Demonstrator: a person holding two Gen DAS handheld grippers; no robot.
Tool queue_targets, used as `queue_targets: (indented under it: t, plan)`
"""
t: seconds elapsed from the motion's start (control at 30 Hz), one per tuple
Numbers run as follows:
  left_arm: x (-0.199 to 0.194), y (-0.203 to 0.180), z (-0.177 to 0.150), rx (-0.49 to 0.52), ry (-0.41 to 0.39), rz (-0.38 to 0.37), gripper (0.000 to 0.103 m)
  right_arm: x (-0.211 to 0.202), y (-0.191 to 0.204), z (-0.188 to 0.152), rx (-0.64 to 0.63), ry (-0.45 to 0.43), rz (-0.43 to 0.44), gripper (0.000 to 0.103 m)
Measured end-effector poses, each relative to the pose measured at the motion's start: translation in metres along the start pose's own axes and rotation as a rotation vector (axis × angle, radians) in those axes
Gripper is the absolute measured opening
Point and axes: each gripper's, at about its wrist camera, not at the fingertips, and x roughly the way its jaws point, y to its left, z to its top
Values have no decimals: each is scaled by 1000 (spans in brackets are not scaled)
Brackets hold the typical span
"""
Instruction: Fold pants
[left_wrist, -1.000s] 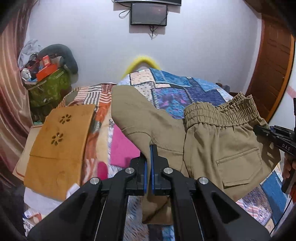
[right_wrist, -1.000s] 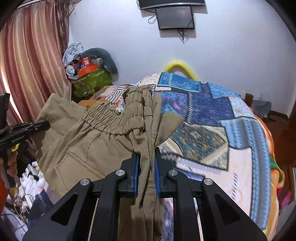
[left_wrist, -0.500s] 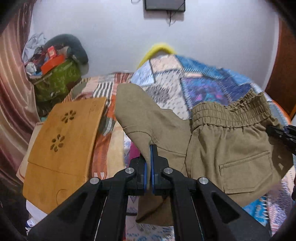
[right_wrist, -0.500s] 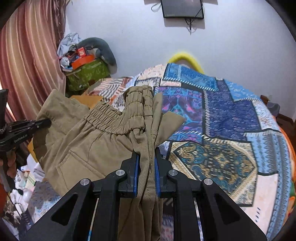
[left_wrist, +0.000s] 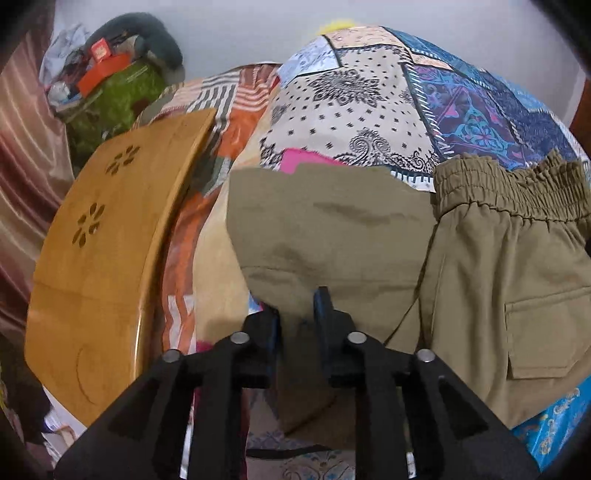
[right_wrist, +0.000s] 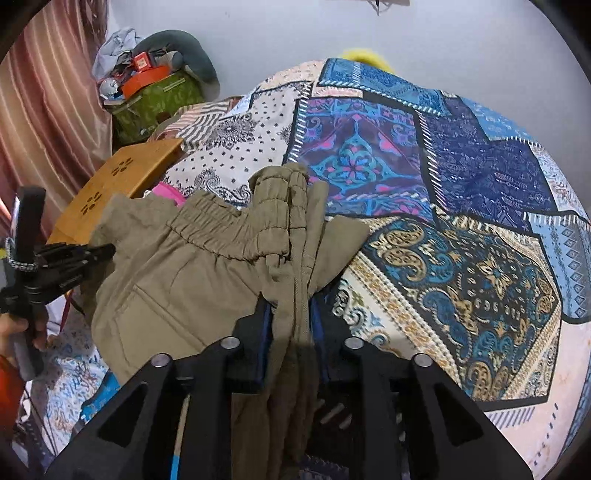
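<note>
The khaki pants (left_wrist: 498, 280) with an elastic waistband (left_wrist: 509, 188) hang between my two grippers over the patchwork bed. My left gripper (left_wrist: 297, 306) has its jaws apart, with the pants' leg fabric (left_wrist: 325, 229) draped between and over them. My right gripper (right_wrist: 290, 314) is shut on the bunched waistband end of the pants (right_wrist: 291, 236). The left gripper (right_wrist: 55, 258) also shows in the right wrist view, at the pants' left edge.
A patchwork bedspread (right_wrist: 461, 206) covers the bed. A wooden lap tray (left_wrist: 107, 251) lies at the left. A pink cloth (left_wrist: 299, 160) peeks out behind the pants. A green bag with clutter (right_wrist: 155, 99) and a curtain (right_wrist: 44, 103) stand at the far left.
Both grippers have lowered and tipped toward the bed with the pants. The left jaws, shut before, now stand apart with fabric between them.
</note>
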Motion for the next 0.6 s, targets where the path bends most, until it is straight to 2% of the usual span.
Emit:
queue_targets:
  t: [0.1,0.17,0.2,0.27,0.4,0.47,0.6]
  plan:
    - [-6,8,-6,-19,8,-21,28,-6,-2,-4,-9,16,-17,31]
    - [-12,12,-11,-24,19,3,45,-11,-4,-8,-6,13,-28,38]
    - [-15,13,-12,-26,23,7,47,-16,-3,-12,-9,16,-45,44]
    - [-23,16,-18,-32,38,3,47,-21,-3,-15,-18,24,-68,48]
    - [-51,16,-28,-34,50,2,47,-44,1,-24,-26,36,-80,48]
    - [-75,13,-33,-21,25,-1,47,-60,4,-26,-26,32,-83,48]
    - [-143,3,-37,-12,-68,-30,47,-108,17,-26,-48,-42,-91,48]
